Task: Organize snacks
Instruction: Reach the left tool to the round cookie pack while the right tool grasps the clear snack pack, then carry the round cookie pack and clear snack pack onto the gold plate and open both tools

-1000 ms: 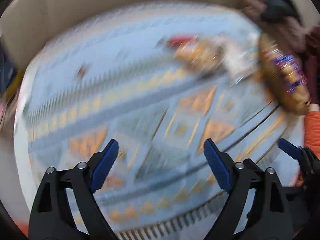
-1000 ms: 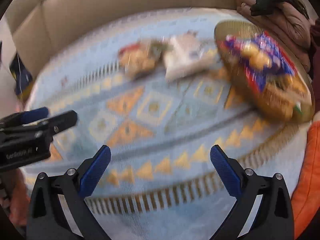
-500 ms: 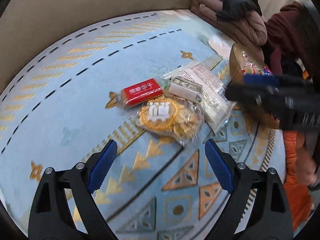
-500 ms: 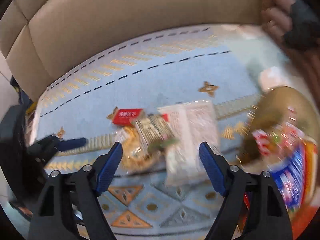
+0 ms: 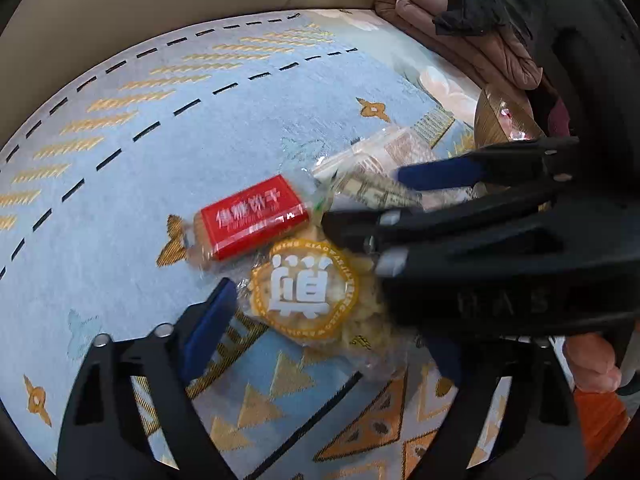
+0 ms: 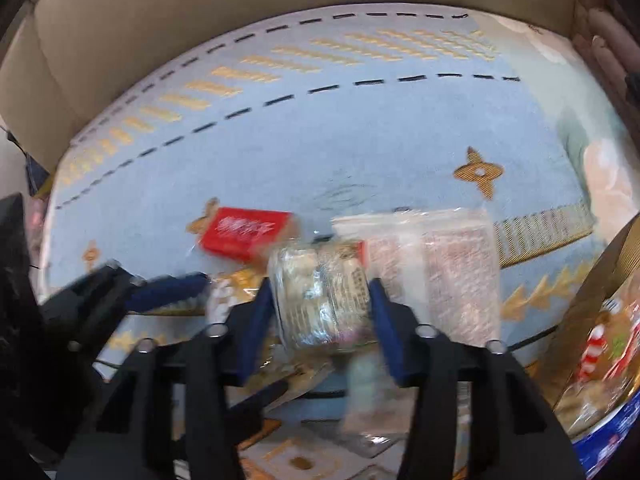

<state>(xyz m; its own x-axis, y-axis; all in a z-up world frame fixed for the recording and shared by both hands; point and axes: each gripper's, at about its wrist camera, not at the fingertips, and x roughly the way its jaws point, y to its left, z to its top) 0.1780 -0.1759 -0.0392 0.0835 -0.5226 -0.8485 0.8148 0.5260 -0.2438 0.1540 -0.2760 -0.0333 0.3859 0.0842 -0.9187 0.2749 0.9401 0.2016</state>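
Blue rug (image 5: 120, 128) | left gripper (image 5: 328, 344) spread around round-label bag (image 5: 312, 292) | right gripper (image 6: 324, 304) clamps clear packet (image 6: 320, 292)

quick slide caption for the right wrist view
Right gripper closing around a clear-wrapped snack pack on the blue patterned rug, red packet behind.

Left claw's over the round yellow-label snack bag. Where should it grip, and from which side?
Grip the round snack bag across its middle, coming straight down from above. It lies flat on the rug, and the left claw already straddles it. Keep clear of the red packet at its far edge.
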